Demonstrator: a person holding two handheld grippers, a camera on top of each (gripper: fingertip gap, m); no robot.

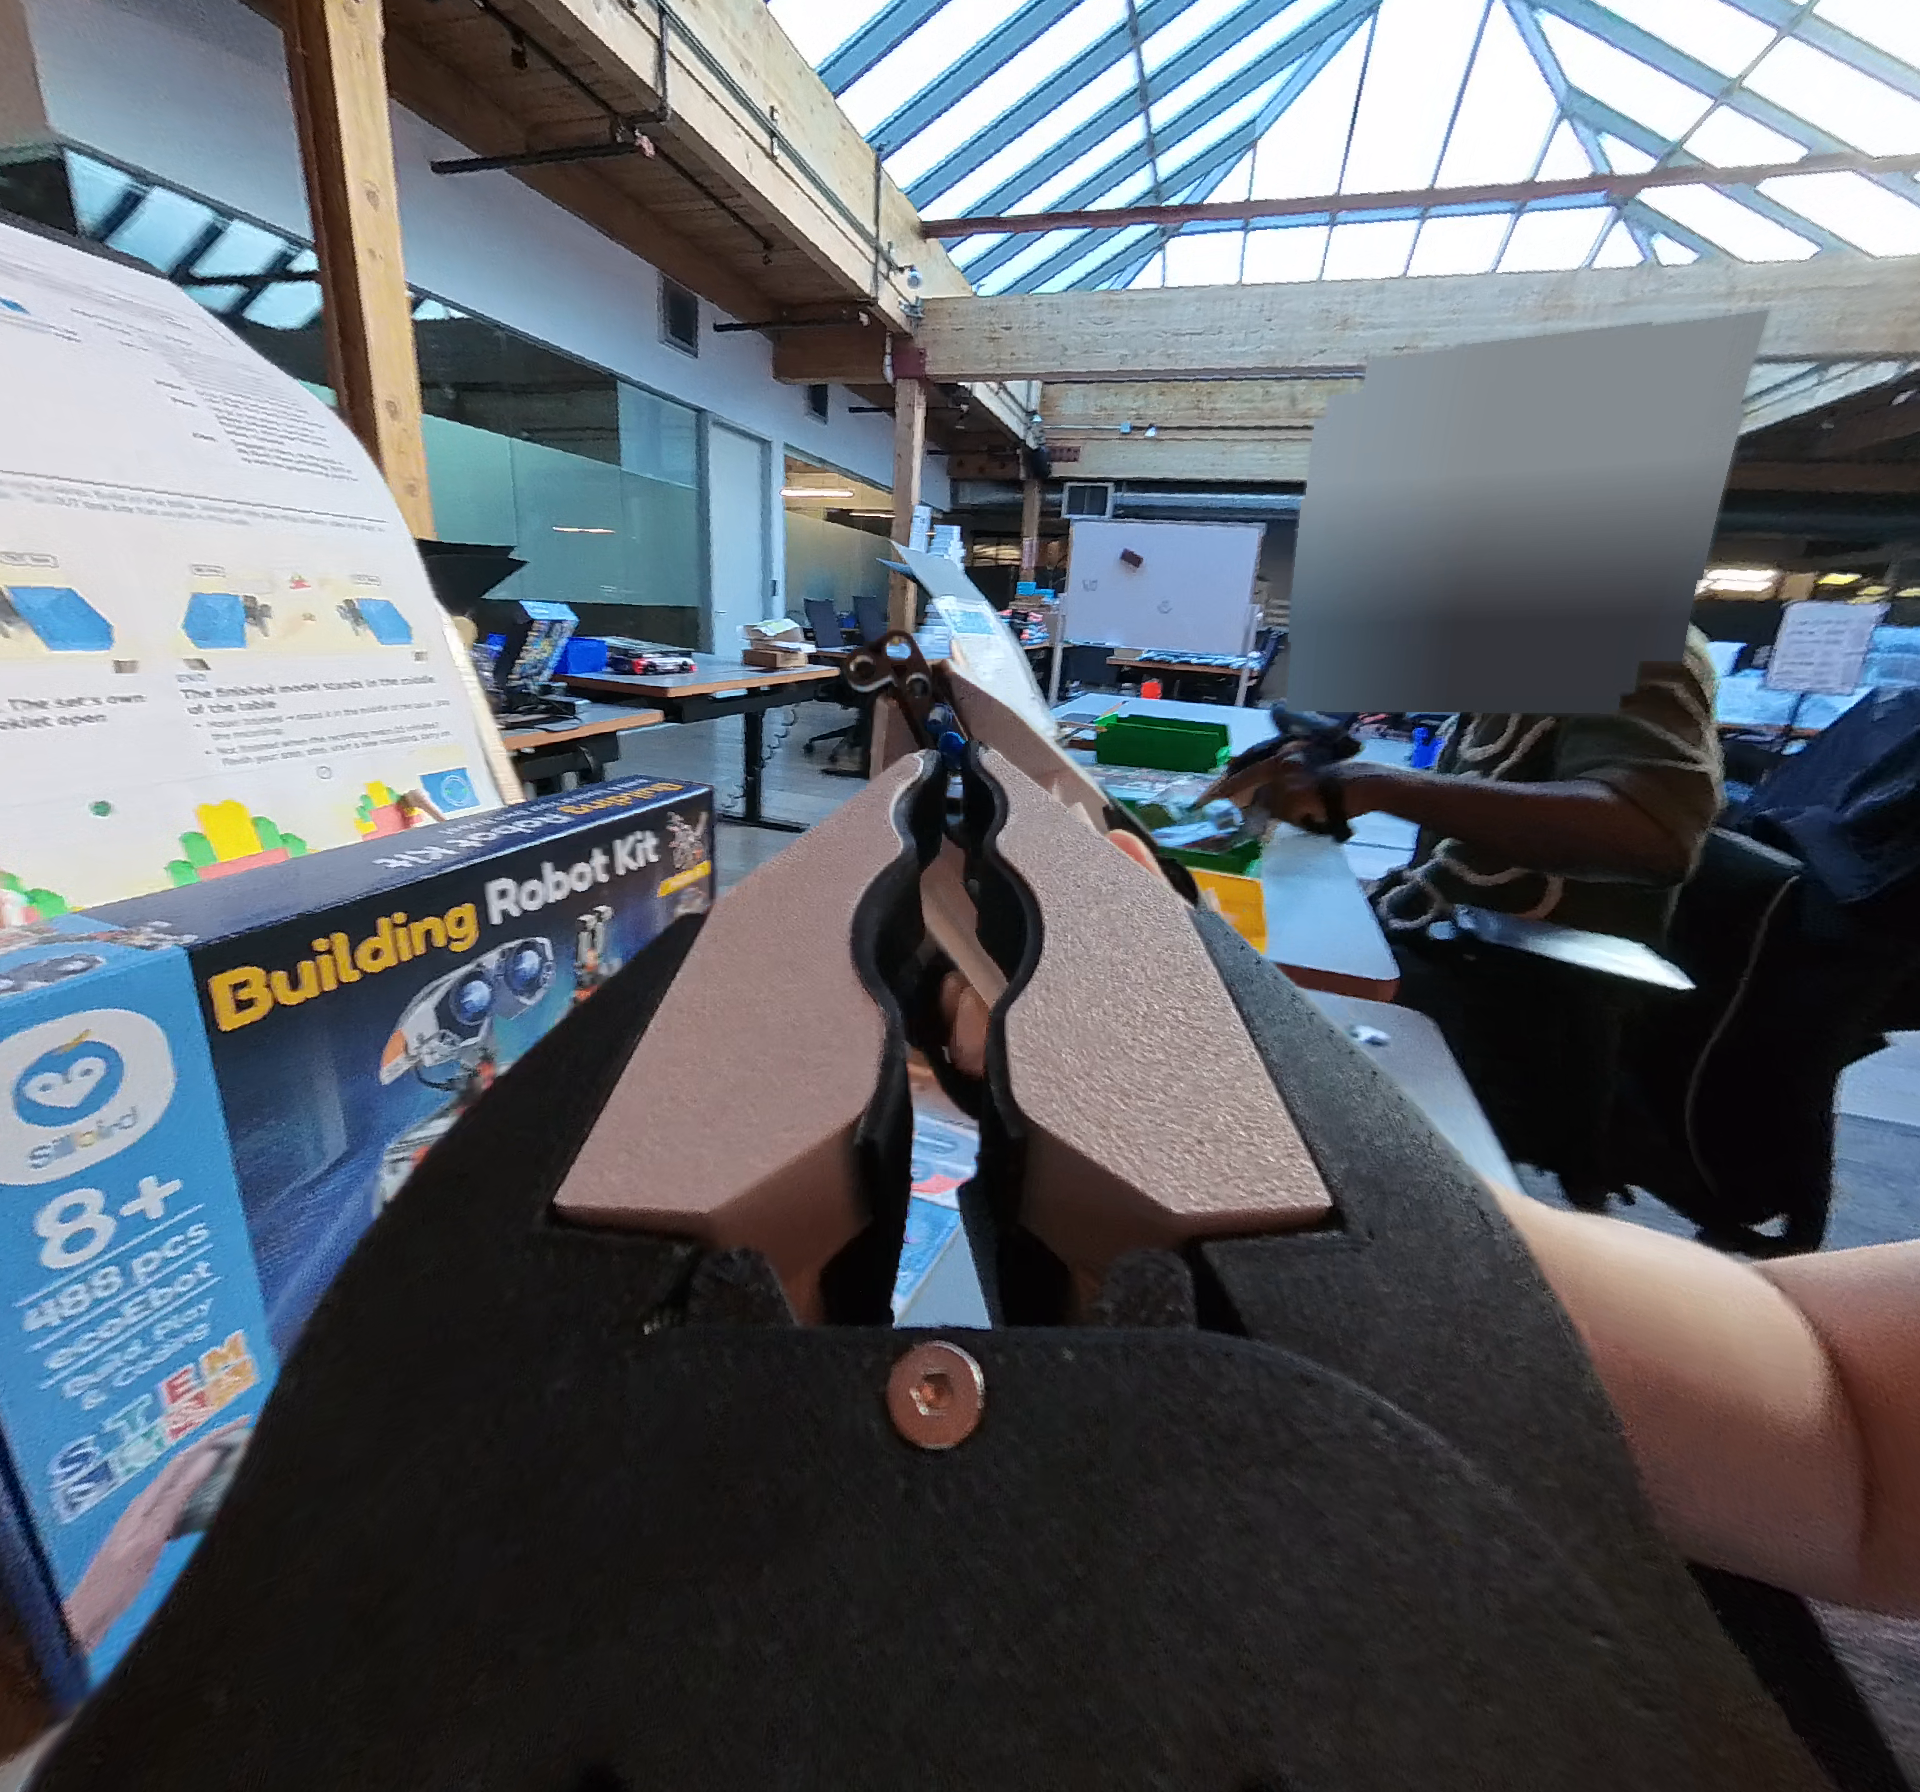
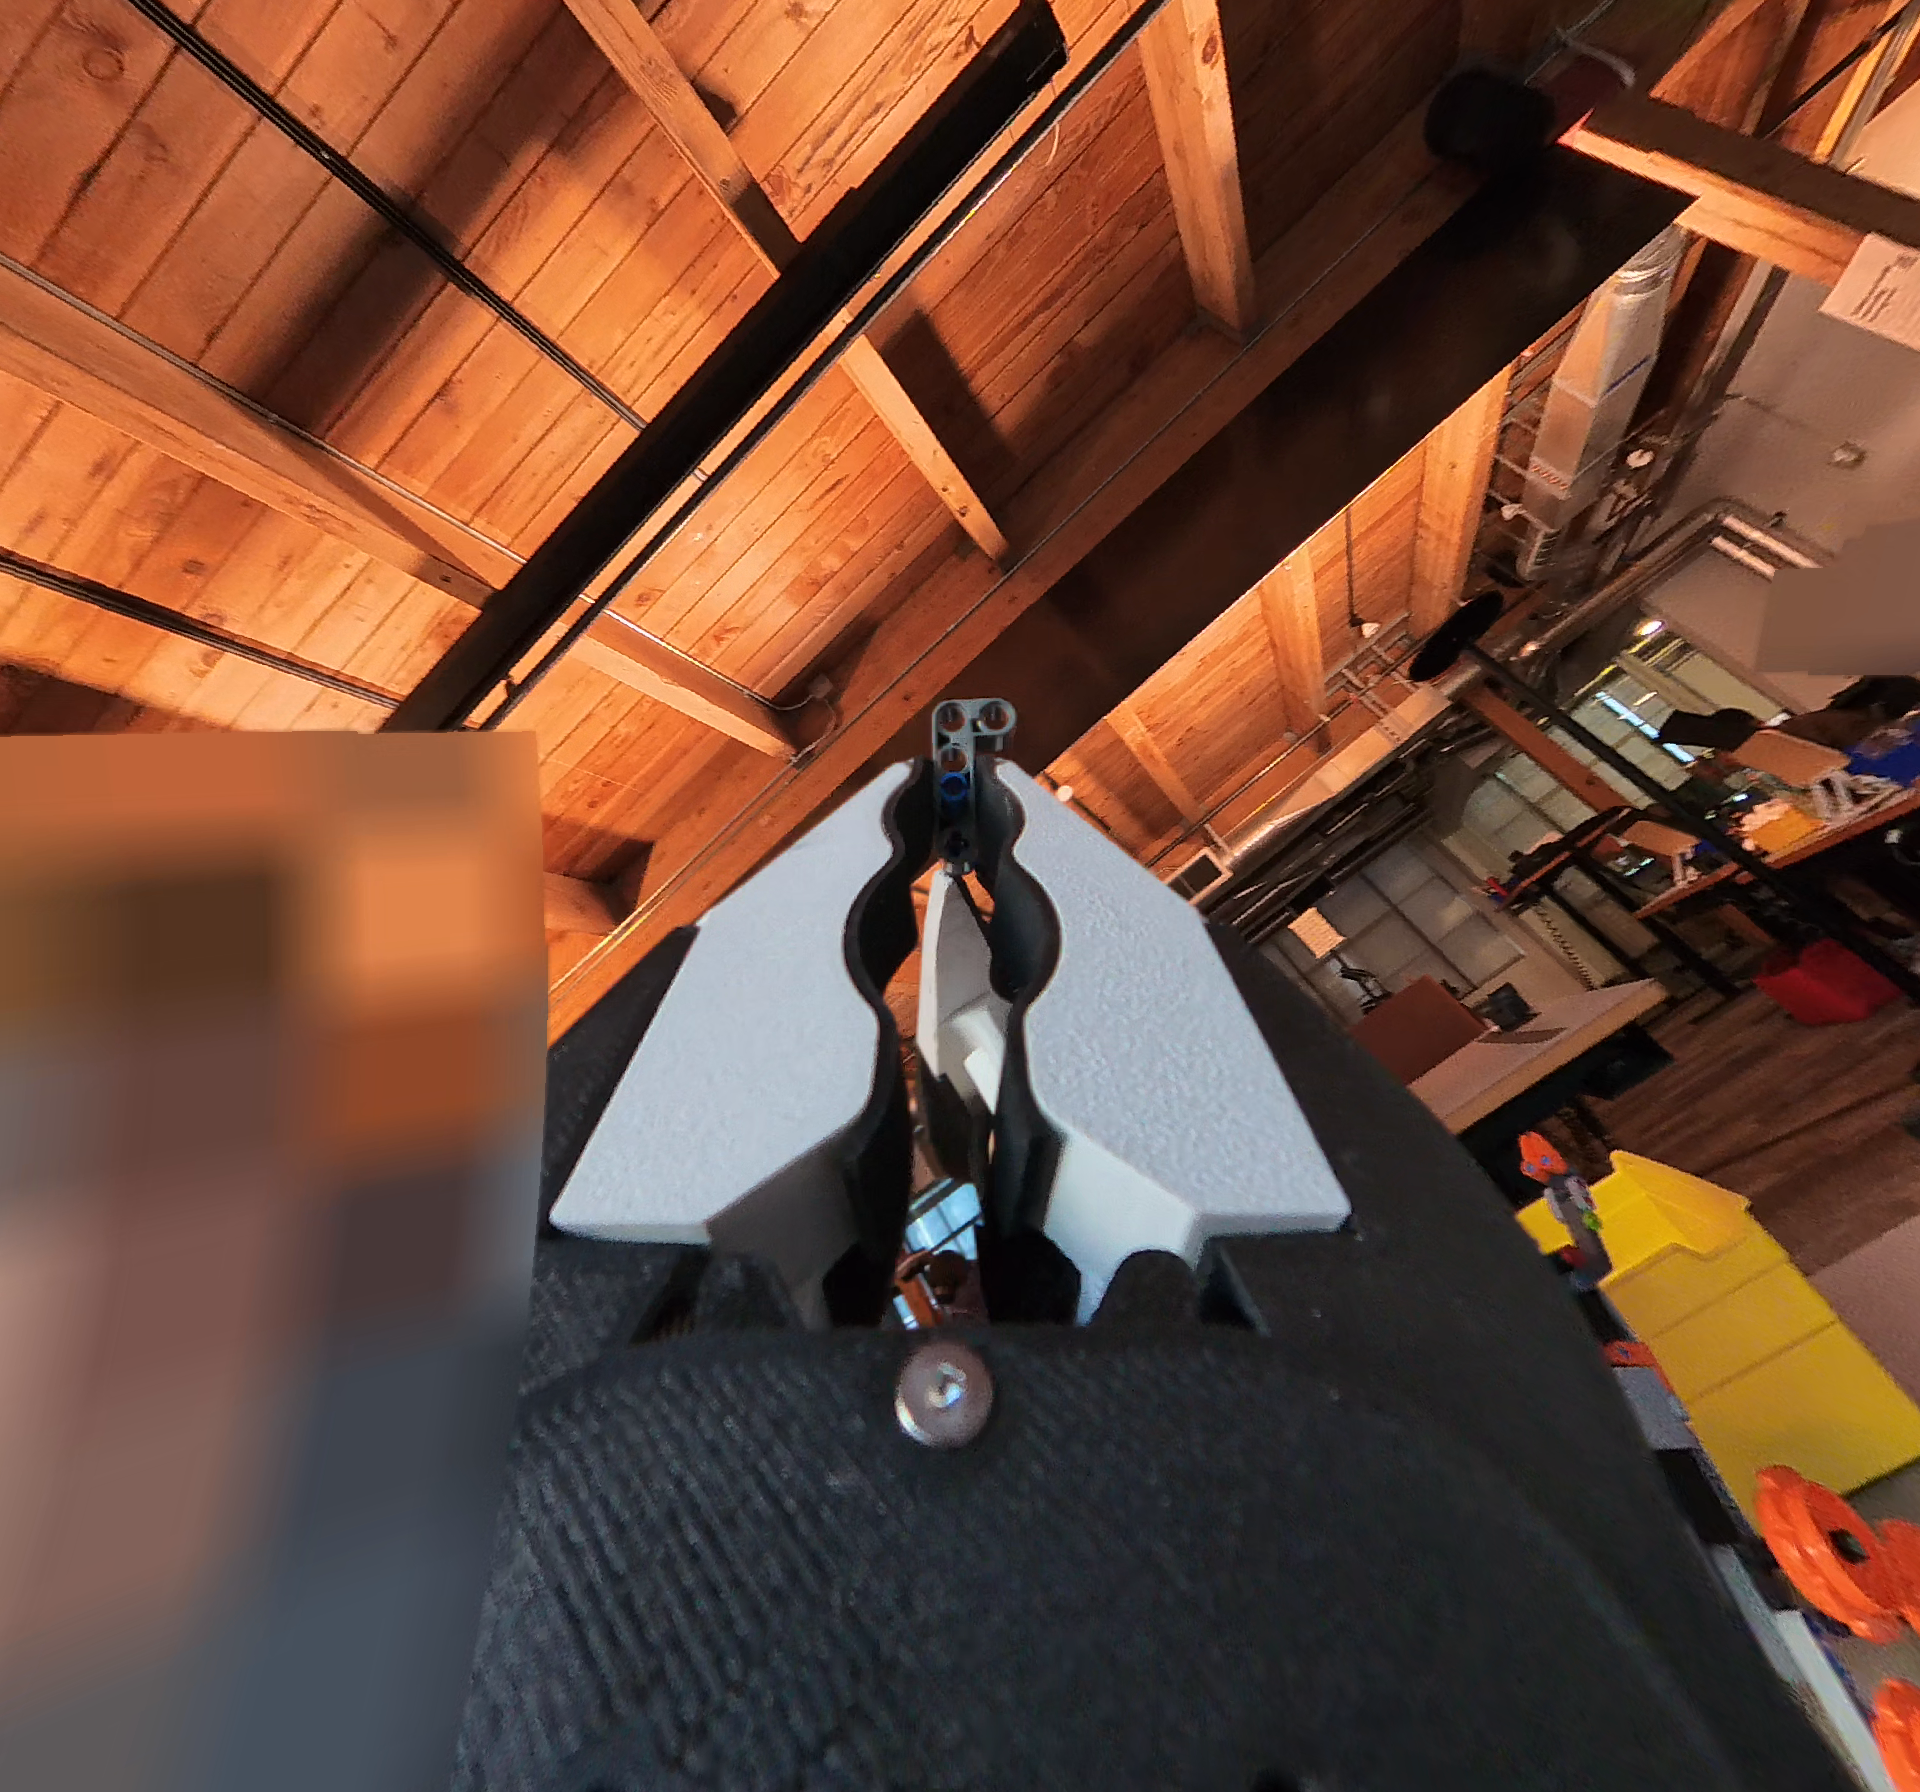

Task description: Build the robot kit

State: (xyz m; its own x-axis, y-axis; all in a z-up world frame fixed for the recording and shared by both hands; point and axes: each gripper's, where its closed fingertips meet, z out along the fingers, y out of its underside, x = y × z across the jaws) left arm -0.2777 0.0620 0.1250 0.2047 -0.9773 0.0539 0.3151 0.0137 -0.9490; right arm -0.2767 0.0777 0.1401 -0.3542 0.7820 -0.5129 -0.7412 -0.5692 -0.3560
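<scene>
Black textured housing with a central screw fills the foreground of the left wrist view, and from it the left gripper (image 1: 954, 763) extends with two tan fingers (image 1: 790, 994) lined in black wavy pads. Its jaws are seen clenched on a small black perforated beam piece (image 1: 891, 670), which projects beyond the fingertips; a blue pin is visible just at the tips. A second tan gripper finger is observed directly behind and touching this piece, though which part it grips cannot be told. A bare forearm (image 1: 1704, 1410) is noted at the right edge. A blue boxed building kit (image 1: 312, 1067) stands just left of the gripper, with a printed instruction sheet (image 1: 197, 599) propped behind it. Further off, a person (image 1: 1538, 828) with a mosaic patch overhead is seen working at a table beside a green bin (image 1: 1162, 741). A whiteboard (image 1: 1162, 583) stands in the background beneath a glazed roof.

In the right wrist view, the right gripper (image 2: 958, 768) is raised toward a wooden plank ceiling (image 2: 520, 215). Its pale grey fingers (image 2: 769, 1015) are closed on a small grey angled beam piece (image 2: 968, 720), held upright at the tips with a blue pin below it. Another pale gripper finger is seen through the gap between them. A yellow bin (image 2: 1745, 1327) and orange wheel parts (image 2: 1829, 1555) lie at lower right.
</scene>
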